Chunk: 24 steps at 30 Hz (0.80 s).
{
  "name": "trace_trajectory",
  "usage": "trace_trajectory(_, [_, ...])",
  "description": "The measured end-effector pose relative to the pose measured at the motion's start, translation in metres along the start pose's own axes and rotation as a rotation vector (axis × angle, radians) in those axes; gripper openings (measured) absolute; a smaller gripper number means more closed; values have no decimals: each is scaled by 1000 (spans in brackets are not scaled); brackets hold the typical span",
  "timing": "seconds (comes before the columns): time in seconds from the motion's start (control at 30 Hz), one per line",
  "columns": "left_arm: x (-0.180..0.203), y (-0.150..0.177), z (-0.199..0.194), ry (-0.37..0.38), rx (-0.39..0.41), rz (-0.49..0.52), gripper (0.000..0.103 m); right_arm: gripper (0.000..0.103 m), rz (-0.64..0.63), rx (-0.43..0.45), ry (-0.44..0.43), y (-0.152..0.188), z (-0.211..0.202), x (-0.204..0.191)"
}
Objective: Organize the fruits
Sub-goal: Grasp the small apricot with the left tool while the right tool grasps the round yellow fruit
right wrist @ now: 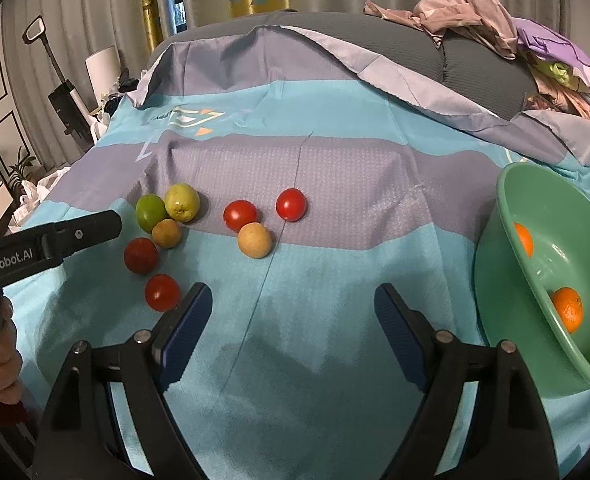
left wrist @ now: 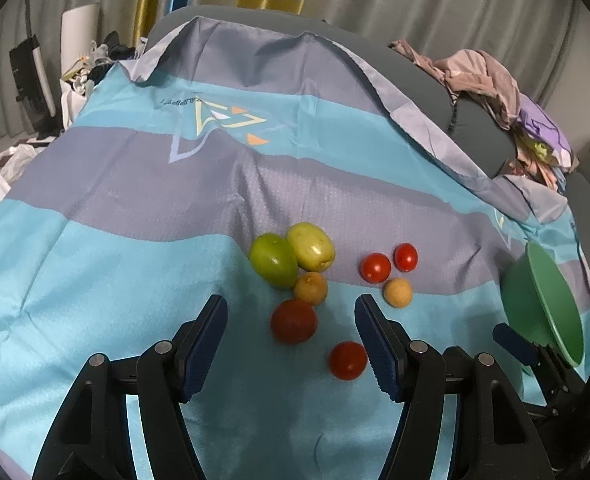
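Several fruits lie on a blue-and-grey striped cloth [left wrist: 115, 248]. Two green fruits [left wrist: 273, 260] [right wrist: 150, 212] touch each other, with a small brown one [left wrist: 311, 288] and a dark red one [left wrist: 293, 321] just below them. A red tomato [left wrist: 348, 360] lies close to the right finger of my left gripper [left wrist: 291, 304], which is open and empty above the cloth. Two more tomatoes [right wrist: 239, 215] and a tan fruit [right wrist: 254, 240] lie ahead of my right gripper [right wrist: 291, 294], also open and empty. A green bowl [right wrist: 507, 208] at the right holds two oranges [right wrist: 568, 308].
The cloth covers a grey sofa-like surface [right wrist: 375, 40] with a heap of clothes [right wrist: 495, 20] at the back right. A hand [right wrist: 3, 364] holds the left gripper body at the left edge. Curtains, an upright vacuum cleaner [right wrist: 61, 92] and clutter stand behind.
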<state>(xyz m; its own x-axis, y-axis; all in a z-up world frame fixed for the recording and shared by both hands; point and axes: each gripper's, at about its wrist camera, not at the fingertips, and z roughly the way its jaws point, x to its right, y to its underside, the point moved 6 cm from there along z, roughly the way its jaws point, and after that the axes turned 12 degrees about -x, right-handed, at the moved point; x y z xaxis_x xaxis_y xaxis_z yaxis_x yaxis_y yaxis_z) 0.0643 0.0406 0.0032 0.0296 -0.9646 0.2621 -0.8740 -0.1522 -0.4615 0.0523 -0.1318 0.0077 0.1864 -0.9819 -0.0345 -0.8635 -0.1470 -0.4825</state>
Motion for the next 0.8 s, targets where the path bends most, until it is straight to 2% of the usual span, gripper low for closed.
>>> trace_trajectory(0.23, [-1, 0, 0, 13, -15, -12, 66, 84, 3, -10, -22, 1, -1, -1])
trace_trajectory(0.43, [-1, -1, 1, 43, -30, -15, 66, 82, 37, -42, -121, 1, 1, 0])
trace_trajectory(0.5, [-1, -2, 3, 77, -44, -24, 66, 80, 48, -56, -157, 2, 2, 0])
trace_trajectory(0.67, [-6, -2, 8, 144, -107, -62, 66, 68, 65, -92, -228, 3, 4, -3])
trace_trajectory(0.8, [-7, -2, 5, 137, -103, -55, 55, 46, 99, -135, -302, 0, 6, -2])
